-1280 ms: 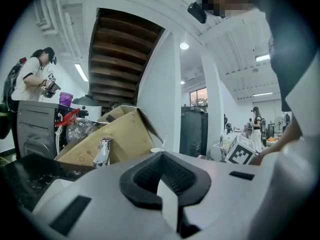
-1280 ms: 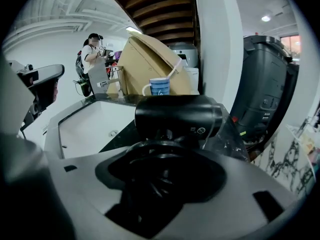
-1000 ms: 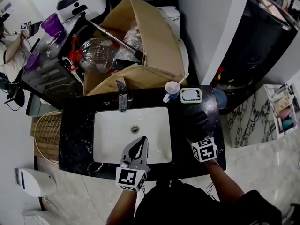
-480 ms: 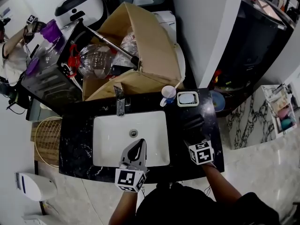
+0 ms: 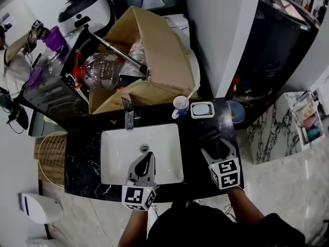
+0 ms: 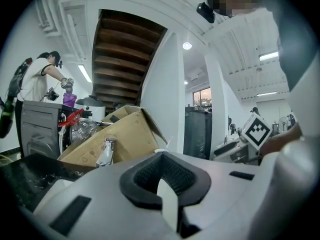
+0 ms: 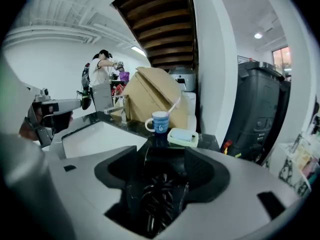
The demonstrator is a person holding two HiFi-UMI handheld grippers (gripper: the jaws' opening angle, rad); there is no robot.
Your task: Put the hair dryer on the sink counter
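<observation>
At counter (image 5: 232,134) edge, probably hair dryer (image 5: 214,145)

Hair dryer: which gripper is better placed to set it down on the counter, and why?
Right. The right gripper is shut on the black hair dryer, over the counter just right of the sink. The left gripper is shut on nothing, over the sink.

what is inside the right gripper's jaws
A black hair dryer, ribbed vent facing the camera, clamped by the right gripper. Its handle and cord are hidden, as is whether it touches the counter.
</observation>
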